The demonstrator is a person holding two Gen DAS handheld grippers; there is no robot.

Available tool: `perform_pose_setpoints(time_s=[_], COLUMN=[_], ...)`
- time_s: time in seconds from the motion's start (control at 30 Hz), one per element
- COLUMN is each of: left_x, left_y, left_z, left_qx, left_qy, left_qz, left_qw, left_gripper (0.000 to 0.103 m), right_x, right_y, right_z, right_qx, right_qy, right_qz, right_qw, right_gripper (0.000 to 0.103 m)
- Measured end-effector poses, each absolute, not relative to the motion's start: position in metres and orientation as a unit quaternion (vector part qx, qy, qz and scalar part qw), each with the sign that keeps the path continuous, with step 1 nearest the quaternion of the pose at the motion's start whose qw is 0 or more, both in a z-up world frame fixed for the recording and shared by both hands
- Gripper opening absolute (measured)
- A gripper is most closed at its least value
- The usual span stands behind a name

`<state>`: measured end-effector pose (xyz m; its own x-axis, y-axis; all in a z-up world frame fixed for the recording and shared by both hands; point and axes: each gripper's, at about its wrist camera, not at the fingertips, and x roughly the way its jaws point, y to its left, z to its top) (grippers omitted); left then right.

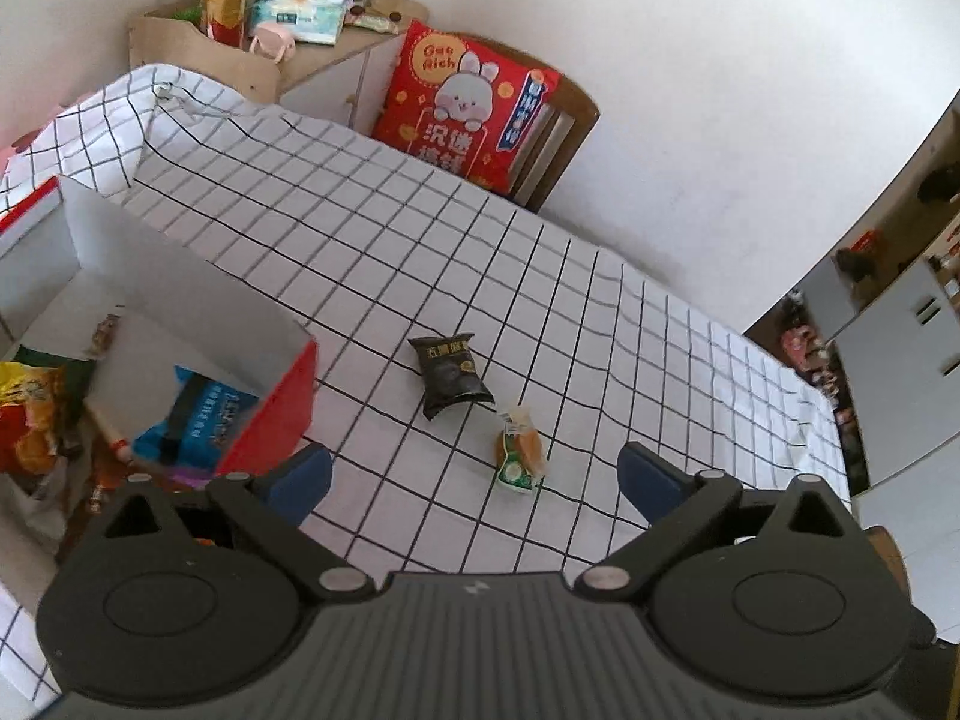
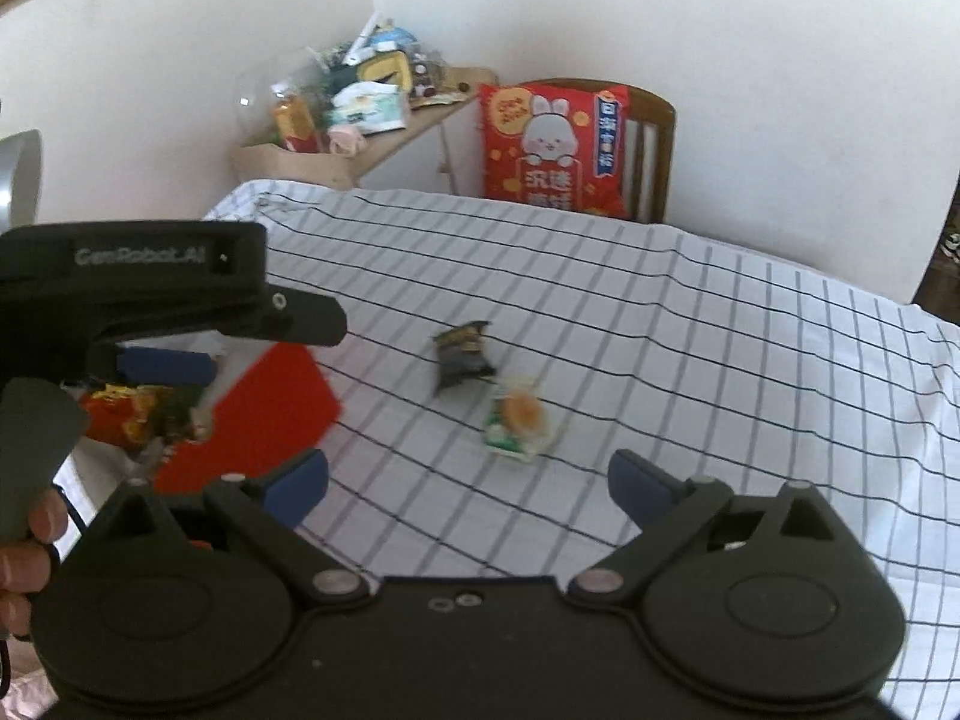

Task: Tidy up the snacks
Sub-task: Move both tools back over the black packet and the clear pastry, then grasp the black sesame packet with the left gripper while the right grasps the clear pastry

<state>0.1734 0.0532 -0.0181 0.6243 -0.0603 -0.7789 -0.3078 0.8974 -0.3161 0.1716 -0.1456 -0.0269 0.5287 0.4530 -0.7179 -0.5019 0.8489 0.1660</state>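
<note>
Two small snacks lie on the checked tablecloth: a black packet and a green-and-orange packet just in front of it. My left gripper hangs open above the near side of the green packet, nothing between its blue fingers. To its left stands a red box with white inner walls, holding a blue packet and other snacks. My right gripper is open too and empty, just short of the green packet. The left gripper's black body shows over the red box.
A chair with a red rabbit cushion stands behind the table's far edge. A wooden shelf crowded with bottles and tissues is at the far left corner. White cabinets lie beyond the right edge. A hand holds the left gripper's handle.
</note>
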Motion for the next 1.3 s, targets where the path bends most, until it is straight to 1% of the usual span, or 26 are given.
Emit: perform_pose_setpoints(time_s=[0.23, 0.5, 0.67, 0.77, 0.83, 0.9, 1.0, 1.07, 1.1, 1.13, 1.27, 1.3], left_x=[0.216, 0.263, 0.286, 0.301, 0.309, 0.316, 0.325, 0.329, 0.332, 0.333, 0.337, 0.339], left_y=[0.043, 0.05, 0.056, 0.063, 0.065, 0.067, 0.071, 0.072, 0.072, 0.072, 0.07, 0.069], left_z=[-0.042, -0.076, -0.096, -0.111, -0.118, -0.125, -0.135, -0.141, -0.144, -0.147, -0.155, -0.155], left_qx=[-0.218, -0.218, -0.214, -0.232, -0.239, -0.237, -0.235, -0.236, -0.235, -0.235, -0.23, -0.229], left_qy=[0.455, 0.486, 0.503, 0.519, 0.526, 0.531, 0.538, 0.542, 0.545, 0.547, 0.553, 0.551], left_qz=[0.085, 0.109, 0.119, 0.126, 0.128, 0.133, 0.137, 0.137, 0.135, 0.135, 0.135, 0.135], left_qw=[0.859, 0.84, 0.829, 0.813, 0.806, 0.803, 0.798, 0.795, 0.793, 0.792, 0.789, 0.791], left_gripper=[0.102, 0.101, 0.1, 0.096, 0.088, 0.084, 0.082, 0.075, 0.07, 0.069, 0.069, 0.067], right_x=[0.201, 0.233, 0.252, 0.261, 0.267, 0.273, 0.282, 0.287, 0.288, 0.29, 0.293, 0.293], right_y=[-0.156, -0.143, -0.129, -0.119, -0.113, -0.108, -0.102, -0.098, -0.096, -0.095, -0.09, -0.09], right_z=[-0.05, -0.077, -0.094, -0.103, -0.107, -0.111, -0.118, -0.123, -0.126, -0.128, -0.136, -0.136], right_qx=[-0.041, -0.045, -0.046, -0.048, -0.052, -0.056, -0.059, -0.062, -0.063, -0.063, -0.065, -0.063], right_qy=[0.413, 0.429, 0.442, 0.449, 0.453, 0.457, 0.464, 0.471, 0.474, 0.477, 0.483, 0.485], right_qz=[0.261, 0.257, 0.259, 0.264, 0.268, 0.269, 0.271, 0.272, 0.272, 0.273, 0.275, 0.277], right_qw=[0.872, 0.865, 0.857, 0.852, 0.849, 0.846, 0.841, 0.837, 0.835, 0.833, 0.829, 0.827], right_gripper=[0.098, 0.094, 0.088, 0.085, 0.083, 0.082, 0.079, 0.074, 0.073, 0.072, 0.069, 0.068])
